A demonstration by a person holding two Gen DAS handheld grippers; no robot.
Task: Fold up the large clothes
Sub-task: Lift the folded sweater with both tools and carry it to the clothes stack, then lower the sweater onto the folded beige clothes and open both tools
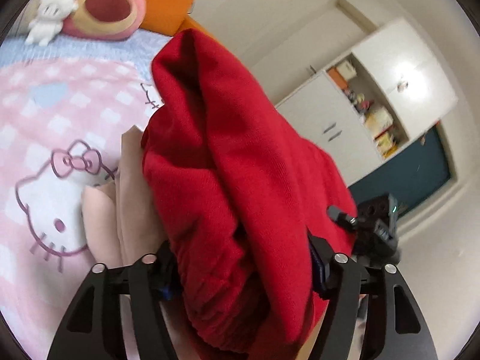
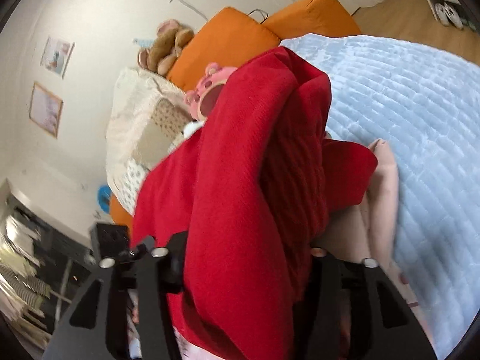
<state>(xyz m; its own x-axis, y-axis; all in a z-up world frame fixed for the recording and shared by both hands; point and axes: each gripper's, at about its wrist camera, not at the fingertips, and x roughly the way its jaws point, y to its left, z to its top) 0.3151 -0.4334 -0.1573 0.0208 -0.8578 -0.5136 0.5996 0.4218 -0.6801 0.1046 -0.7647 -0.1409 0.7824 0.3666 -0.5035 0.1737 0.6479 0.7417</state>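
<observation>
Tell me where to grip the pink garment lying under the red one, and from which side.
Take the pink garment by its rounded folded edge sticking out beside the red garment, coming from the blue blanket side. That edge is the only bare part; the rest lies under the red cloth, which fills both grippers' jaws.

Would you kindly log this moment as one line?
left gripper: red garment between fingers | right gripper: same garment | beneath: pink clothing, bed
</observation>
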